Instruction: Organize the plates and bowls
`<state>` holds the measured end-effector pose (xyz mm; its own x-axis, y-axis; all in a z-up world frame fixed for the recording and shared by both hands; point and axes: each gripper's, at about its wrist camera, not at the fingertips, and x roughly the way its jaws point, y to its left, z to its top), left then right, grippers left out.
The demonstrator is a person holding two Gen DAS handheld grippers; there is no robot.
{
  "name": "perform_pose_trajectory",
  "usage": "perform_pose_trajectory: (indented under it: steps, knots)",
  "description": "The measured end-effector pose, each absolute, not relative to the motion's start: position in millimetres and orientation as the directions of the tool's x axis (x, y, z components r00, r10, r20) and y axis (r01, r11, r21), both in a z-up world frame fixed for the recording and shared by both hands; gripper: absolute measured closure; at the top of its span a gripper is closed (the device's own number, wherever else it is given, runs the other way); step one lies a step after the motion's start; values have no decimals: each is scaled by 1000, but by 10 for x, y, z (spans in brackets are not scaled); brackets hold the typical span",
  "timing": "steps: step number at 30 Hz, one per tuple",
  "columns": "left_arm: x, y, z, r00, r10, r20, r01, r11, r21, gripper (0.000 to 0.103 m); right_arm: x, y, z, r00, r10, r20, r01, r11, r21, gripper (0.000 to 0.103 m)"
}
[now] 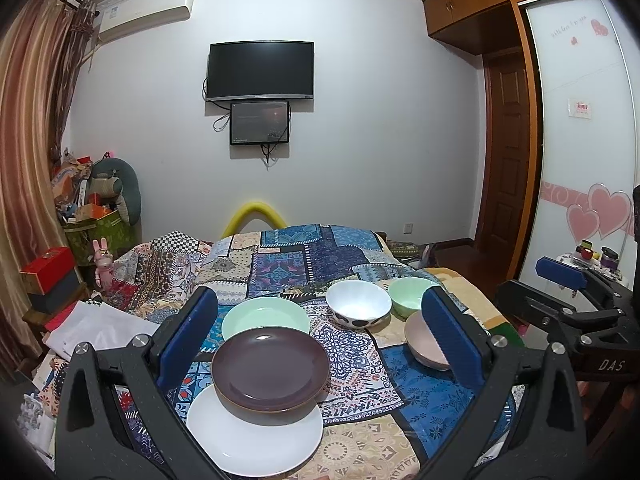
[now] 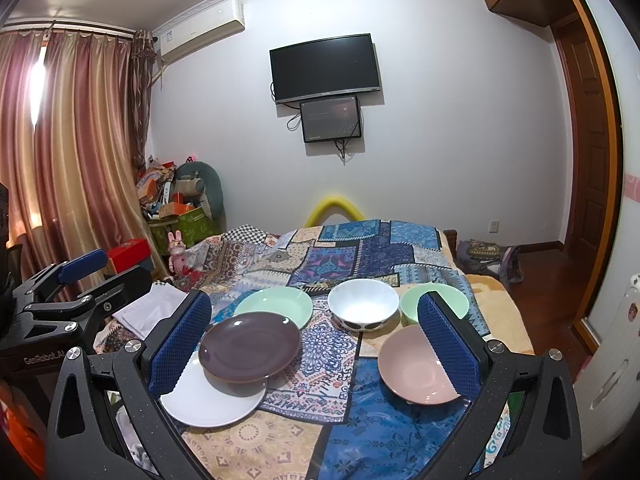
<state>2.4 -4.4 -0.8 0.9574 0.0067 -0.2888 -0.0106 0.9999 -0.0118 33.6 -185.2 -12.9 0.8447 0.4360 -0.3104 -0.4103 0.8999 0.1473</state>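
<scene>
While both the left gripper [image 1: 320, 336] and the right gripper [image 2: 316, 344] hover with jaws spread wide and empty, the brown plate [image 1: 270, 364] lies nearest on the bed [image 1: 360, 452], overlapping a white plate [image 1: 248, 436]. Beyond sit a pink bowl [image 2: 412, 368], then a green plate [image 1: 266, 316], a white bowl [image 1: 358, 304] and a green bowl [image 1: 410, 296].

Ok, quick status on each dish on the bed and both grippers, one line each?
Brown round plate: upright, stacked on the white plate, overlapping its far part.
White round plate: flat on the bedspread, partly covered.
Pale green plate: flat, empty, alone.
White bowl with black spots: upright, empty.
Pale green bowl: upright, empty.
Pink bowl: upright, empty.
Left gripper: open, holding nothing.
Right gripper: open, holding nothing.
</scene>
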Motion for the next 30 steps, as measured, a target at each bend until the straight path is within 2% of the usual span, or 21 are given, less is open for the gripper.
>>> perform_pose_trajectory:
  steps: [30]
  knots:
    - [40, -68, 21, 958, 4, -286, -6, 1000, -7, 0, 303, -1871, -95, 846, 437, -304, -410, 899, 152, 0]
